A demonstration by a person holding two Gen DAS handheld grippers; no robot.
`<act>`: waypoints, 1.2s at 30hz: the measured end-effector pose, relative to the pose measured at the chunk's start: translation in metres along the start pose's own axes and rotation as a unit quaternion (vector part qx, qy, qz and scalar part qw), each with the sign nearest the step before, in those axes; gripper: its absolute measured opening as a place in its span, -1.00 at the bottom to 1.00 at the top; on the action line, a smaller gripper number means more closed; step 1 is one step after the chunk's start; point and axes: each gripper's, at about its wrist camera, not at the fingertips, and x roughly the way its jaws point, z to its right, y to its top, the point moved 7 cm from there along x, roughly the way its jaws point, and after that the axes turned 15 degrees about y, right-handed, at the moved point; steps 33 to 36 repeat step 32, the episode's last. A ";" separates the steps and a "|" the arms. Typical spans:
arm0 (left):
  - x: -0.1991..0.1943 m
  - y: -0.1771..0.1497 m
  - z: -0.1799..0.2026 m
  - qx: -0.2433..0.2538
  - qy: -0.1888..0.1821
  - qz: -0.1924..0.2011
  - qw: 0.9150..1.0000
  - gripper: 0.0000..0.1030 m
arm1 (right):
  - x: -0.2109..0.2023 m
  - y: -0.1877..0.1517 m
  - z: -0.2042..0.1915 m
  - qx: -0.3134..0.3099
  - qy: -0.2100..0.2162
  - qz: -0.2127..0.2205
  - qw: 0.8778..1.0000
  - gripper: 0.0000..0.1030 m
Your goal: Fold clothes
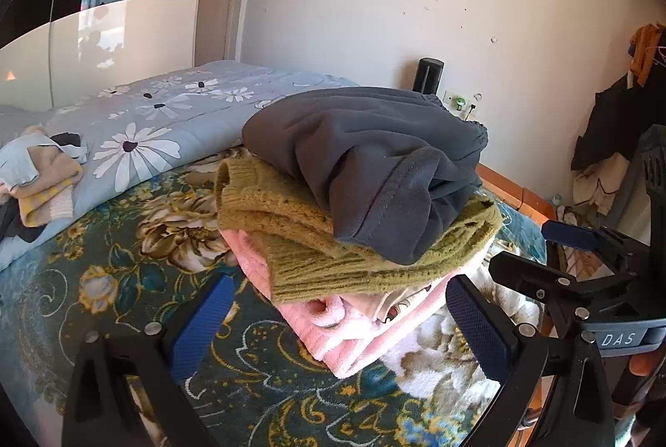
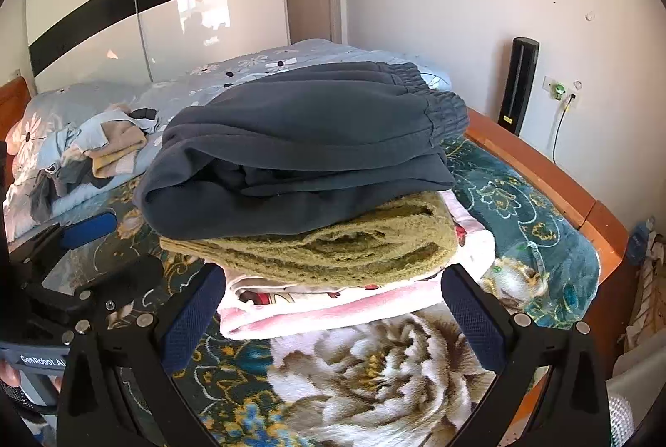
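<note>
A stack of folded clothes lies on the floral blanket (image 1: 104,280): folded grey trousers (image 1: 366,155) on top, an olive knitted sweater (image 1: 333,259) under them, a pink fleece garment (image 1: 366,334) at the bottom. The same stack shows in the right wrist view: grey trousers (image 2: 299,151), olive sweater (image 2: 333,247), pink garment (image 2: 333,309). My left gripper (image 1: 337,318) is open and empty, its blue pads either side of the stack's near corner. My right gripper (image 2: 333,305) is open and empty in front of the pink layer. The right gripper also shows at the right edge of the left wrist view (image 1: 582,259).
A heap of unfolded clothes (image 2: 100,143) lies on the daisy-print quilt (image 1: 158,114) at the far left. The wooden bed frame (image 2: 541,172) runs along the right. A black tower device (image 2: 518,85) stands by the wall. Clothes hang at the far right (image 1: 624,114).
</note>
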 end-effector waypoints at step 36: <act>0.016 0.001 -0.001 0.019 0.072 -0.001 0.997 1.00 | 0.005 -0.001 0.014 0.003 -0.034 -0.023 0.999 1.00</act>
